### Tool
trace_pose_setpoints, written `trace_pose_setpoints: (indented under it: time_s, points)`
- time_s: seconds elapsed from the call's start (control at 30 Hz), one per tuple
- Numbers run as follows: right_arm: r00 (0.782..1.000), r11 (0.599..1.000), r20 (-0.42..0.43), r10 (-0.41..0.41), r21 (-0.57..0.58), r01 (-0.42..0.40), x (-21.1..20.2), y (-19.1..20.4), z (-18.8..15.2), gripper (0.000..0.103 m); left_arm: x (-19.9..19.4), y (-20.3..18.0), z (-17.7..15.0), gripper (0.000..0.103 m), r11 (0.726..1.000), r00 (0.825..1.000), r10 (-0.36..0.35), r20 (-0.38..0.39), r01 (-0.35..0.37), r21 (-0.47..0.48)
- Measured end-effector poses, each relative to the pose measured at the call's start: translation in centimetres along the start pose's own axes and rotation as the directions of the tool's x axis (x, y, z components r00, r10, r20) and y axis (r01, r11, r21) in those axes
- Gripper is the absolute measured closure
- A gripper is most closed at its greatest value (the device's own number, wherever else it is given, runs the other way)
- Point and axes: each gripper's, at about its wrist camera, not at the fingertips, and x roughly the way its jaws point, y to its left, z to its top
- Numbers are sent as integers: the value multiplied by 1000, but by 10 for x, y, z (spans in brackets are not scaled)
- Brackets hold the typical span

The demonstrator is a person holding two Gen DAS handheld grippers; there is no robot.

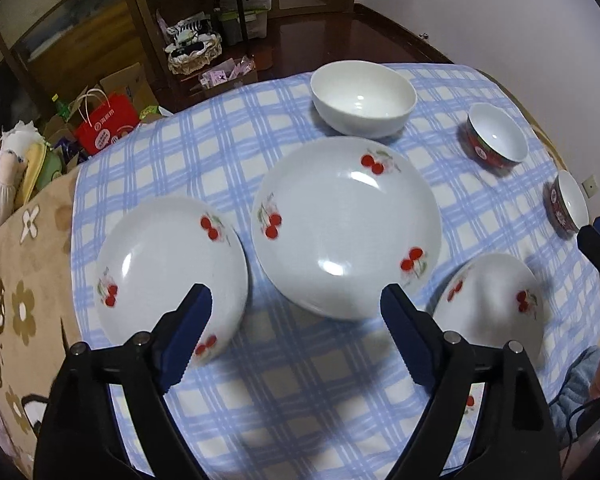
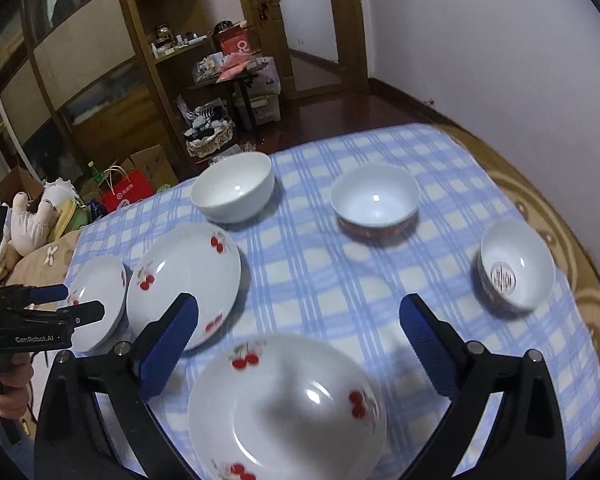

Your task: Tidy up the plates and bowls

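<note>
The near cherry plate [image 2: 288,408] is running off the bottom edge of the right wrist view, and its rim is blurring. In the left wrist view the red bowl [image 1: 568,206] at the right edge is being partly covered by the right gripper's tip, and the print inside it is too smeared to read.

A blue checked cloth [image 1: 308,380] is covering the table, with a flowered beige cover [image 1: 24,304] showing round its edge. Behind are standing wooden shelves [image 2: 156,40], a red bag [image 1: 106,126] and a soft toy [image 2: 32,220].

The big plate [image 1: 346,226] is lying mid-cloth, the small plate [image 1: 172,276] just beside it, the white bowl [image 1: 364,98] behind, and a second red bowl [image 1: 496,140] farther right.

The left gripper [image 1: 296,332] is pointing steeply down, jaws wide apart, empty. The right gripper [image 2: 300,344] is hanging over the near plate, jaws fully apart, empty. A hand [image 2: 10,392] is gripping the left handle.
</note>
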Motion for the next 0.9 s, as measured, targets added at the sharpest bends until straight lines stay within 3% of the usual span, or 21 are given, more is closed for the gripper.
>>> trace_pose_setpoints:
  time_s: [0.47,0.57,0.77,0.9]
  points:
    - [994,995,-46,98,-21,-99,47,35,45,0,28,23,38,18,999,999,-35,4,35,-26]
    - [993,993,-55,105,-39,-107,57,42,50,0,32,30,42,18,999,1000,-9,30,10,-44]
    - [993,993,-81,86,-71,-91,77,49,47,0,42,34,46,18,999,999,-25,40,27,-35]
    - [989,990,-51,136,-41,-138,85,46,40,0,52,35,45,18,997,998,-58,37,60,-47]
